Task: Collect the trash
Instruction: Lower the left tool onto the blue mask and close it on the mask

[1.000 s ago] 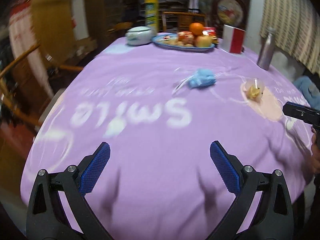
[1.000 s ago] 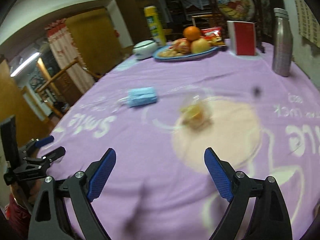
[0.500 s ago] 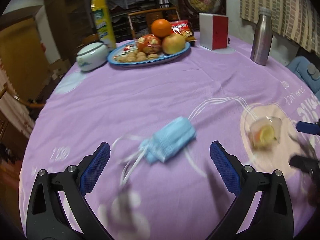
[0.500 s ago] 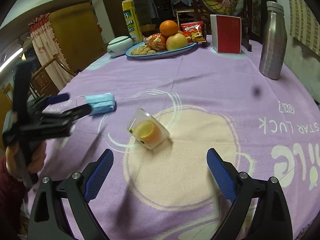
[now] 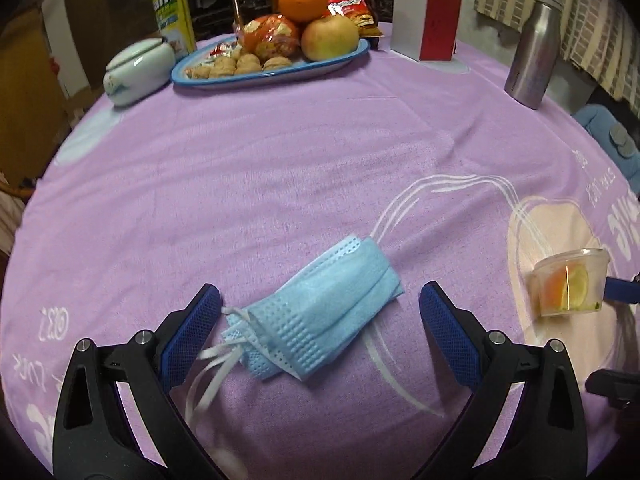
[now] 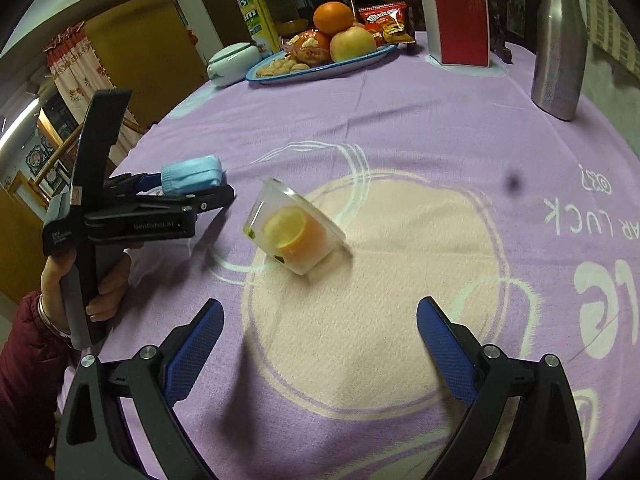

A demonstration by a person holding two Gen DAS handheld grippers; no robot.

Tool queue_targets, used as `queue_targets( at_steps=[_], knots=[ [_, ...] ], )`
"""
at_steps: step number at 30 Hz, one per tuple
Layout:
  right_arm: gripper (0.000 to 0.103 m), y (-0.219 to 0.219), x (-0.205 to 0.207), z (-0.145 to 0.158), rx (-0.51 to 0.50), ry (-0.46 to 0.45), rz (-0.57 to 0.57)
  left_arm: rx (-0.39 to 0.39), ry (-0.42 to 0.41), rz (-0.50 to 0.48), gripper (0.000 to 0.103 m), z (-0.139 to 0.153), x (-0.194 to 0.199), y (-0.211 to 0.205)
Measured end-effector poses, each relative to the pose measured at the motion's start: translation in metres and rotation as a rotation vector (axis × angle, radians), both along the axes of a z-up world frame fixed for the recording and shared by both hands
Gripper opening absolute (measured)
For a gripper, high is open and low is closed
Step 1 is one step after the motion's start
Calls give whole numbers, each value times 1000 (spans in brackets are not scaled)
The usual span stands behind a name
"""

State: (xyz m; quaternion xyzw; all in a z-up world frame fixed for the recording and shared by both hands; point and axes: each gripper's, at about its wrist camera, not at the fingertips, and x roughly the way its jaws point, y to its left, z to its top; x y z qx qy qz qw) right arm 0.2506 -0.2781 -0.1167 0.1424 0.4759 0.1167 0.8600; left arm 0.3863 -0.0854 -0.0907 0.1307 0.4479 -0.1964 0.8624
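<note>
A crumpled blue face mask (image 5: 324, 312) lies on the purple tablecloth (image 5: 280, 168), and the left gripper (image 5: 320, 312) stands over it with its 2 jaws spread wide, 1 on each side of the mask and neither blue pad pressing on it. The mask's white ear loops (image 5: 216, 364) trail toward the near left, close to the left pad.

To the right of the mask, a clear plastic cup (image 6: 296, 232) lies tipped on its side on the pale printed circle, with an orange slice and a lemon slice inside. The right gripper (image 6: 320, 340) sits just on the near side of it, jaws spread wide after having just been opening, with nothing between them but cloth.

In the right wrist view, a hand (image 6: 100, 280) in a dark red sleeve holds the left gripper's handle.

At the far edge stand a blue plate (image 5: 272, 72) of fruit and snacks, a white lidded pot (image 5: 136, 68), a red and white box (image 5: 426, 20) and a steel bottle (image 5: 534, 48).
</note>
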Motion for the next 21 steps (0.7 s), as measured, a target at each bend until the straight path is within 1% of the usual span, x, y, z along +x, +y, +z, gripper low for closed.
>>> queue_targets(
  at_steps=[3,12,14,16,19,21],
  knots=[
    [97,2,1,0,-6,3,8,12,-4,1,97,0,-2,-2],
    [97,1,1,-1,-3,5,5,12,0,3,97,-1,-2,-1],
    [97,1,0,-1,-5,5,4,21,-12,8,96,0,-4,-2],
    [97,1,1,-1,-7,5,5,36,-34,1,94,1,-8,-4],
    [97,1,0,-1,-8,6,6,43,-52,-18,87,2,-12,-7],
    [97,1,0,-1,-7,6,6,32,-50,-32,78,3,-14,-8]
  ],
)
